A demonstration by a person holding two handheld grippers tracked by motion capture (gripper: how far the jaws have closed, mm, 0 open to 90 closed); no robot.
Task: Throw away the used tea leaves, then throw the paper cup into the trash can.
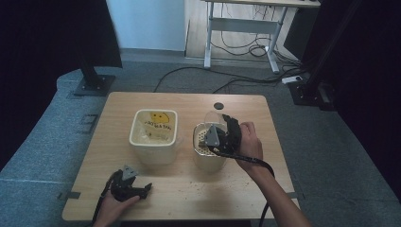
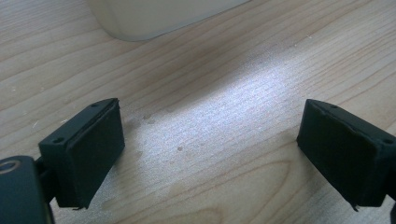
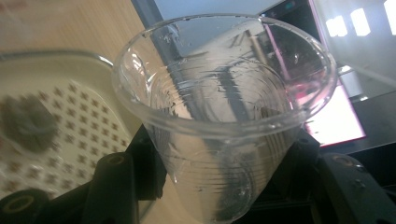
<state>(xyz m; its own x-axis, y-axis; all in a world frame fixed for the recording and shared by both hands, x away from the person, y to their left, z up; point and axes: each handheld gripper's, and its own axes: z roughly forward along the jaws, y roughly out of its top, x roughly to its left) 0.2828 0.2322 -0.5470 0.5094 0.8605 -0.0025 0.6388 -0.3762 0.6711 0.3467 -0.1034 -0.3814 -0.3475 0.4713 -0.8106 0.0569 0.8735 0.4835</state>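
High view: the right claw point(image 1: 226, 135) grasps a clear cup point(image 1: 213, 119) over the round container point(image 1: 208, 158); the left claw point(image 1: 132, 189) rests on the bench point(image 1: 189, 189).

Left gripper view: jaws spread, empty.

Right gripper view: the thin cup point(image 3: 224, 116), seemingly empty, could buckle or slip if squeezed unevenly.

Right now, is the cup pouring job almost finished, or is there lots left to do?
Probably near the end. The clear plastic cup, held in the right gripper over the round container with its holed insert, looks empty. The left gripper waits open above bare table. Left: setting the cup down. I can't tell whether the square tub needs anything.
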